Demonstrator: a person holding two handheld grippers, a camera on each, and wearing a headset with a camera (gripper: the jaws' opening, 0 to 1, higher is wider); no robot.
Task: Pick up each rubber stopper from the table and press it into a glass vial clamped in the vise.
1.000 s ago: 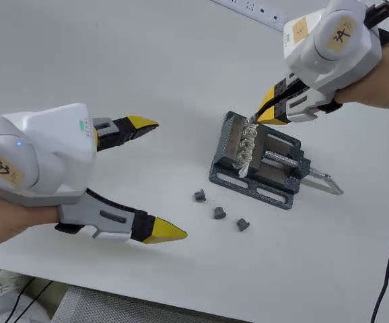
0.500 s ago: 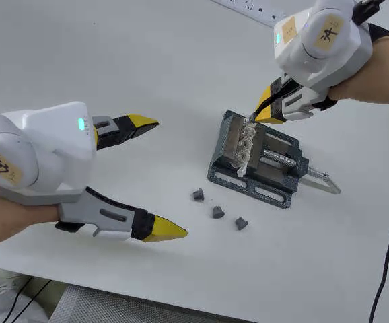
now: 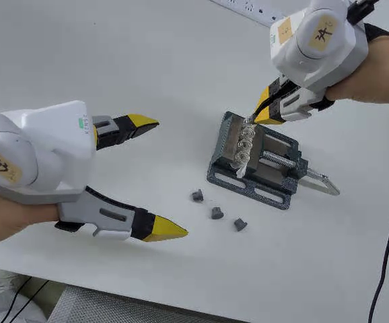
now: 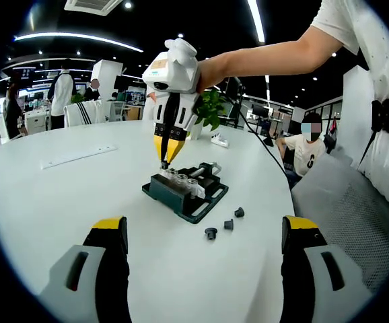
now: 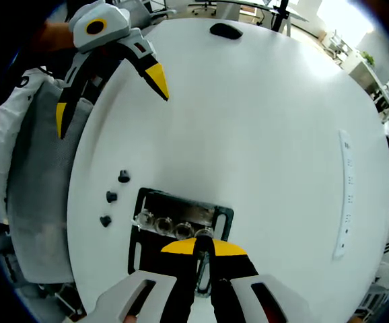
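Gaping left tongs (image 3: 168, 178) face three stubby dark-grey stoppers (image 3: 217, 213); right tongs (image 3: 256, 120), seemingly pressed together, hover over clear vials (image 3: 243, 145).

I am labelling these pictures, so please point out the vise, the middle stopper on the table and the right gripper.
vise (image 3: 248, 189), head view, front base flange.
middle stopper (image 3: 217, 213), head view, its top.
right gripper (image 3: 256, 118), head view, between its yellow tips.
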